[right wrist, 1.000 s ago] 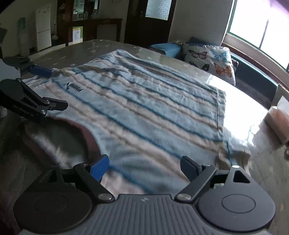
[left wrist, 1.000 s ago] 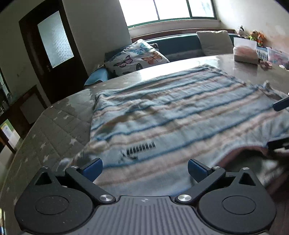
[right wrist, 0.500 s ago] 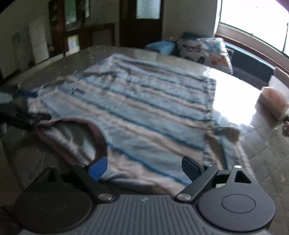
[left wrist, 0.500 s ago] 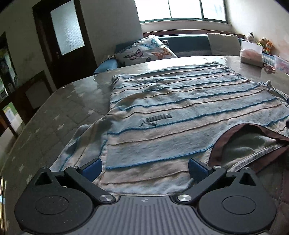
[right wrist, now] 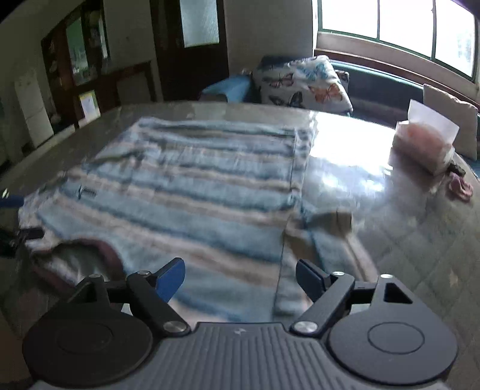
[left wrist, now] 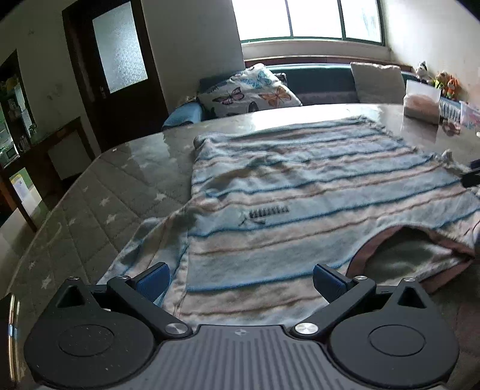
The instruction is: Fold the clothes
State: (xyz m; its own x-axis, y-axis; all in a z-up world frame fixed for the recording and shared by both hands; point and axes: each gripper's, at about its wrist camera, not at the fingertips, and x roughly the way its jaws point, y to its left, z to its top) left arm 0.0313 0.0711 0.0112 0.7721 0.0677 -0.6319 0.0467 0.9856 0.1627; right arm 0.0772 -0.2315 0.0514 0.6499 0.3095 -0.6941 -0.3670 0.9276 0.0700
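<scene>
While lit from the wide window (left wrist: 306, 18) on the far wall, glossy quilted table cover (left wrist: 99, 192) with pale stars, glare bright along its far edge. Striped T-shirt (left wrist: 300, 192) spread flat across the middle, front up, collar (left wrist: 414, 249) at the near side, hem toward the window, small dark logo on the chest, one sleeve (left wrist: 150, 246) trailing off near left, the other crumpled at the right in the right wrist view. Left gripper (left wrist: 240, 277) low over the near left shoulder of the shirt, jaws spread wide, nothing pinched, cloth lying under and between the blue pads (left wrist: 154, 279). Right gripper (right wrist: 240, 277) over the near right shoulder seam, jaws apart and just been narrowing, cloth between them but not gripped; that view blurred. Beyond the table, a dark teal bench below the window, with a butterfly cushion (left wrist: 249, 93) and a plain pale cushion (left wrist: 378, 81). Dark door (left wrist: 120, 66) with a frosted pane at far left, dark shelving beside it. Pink tissue pack (right wrist: 423, 144) at the far right of the table, a small pink thing (right wrist: 460, 187) just beside it, soft toys (left wrist: 444, 82) on the ledge behind.
</scene>
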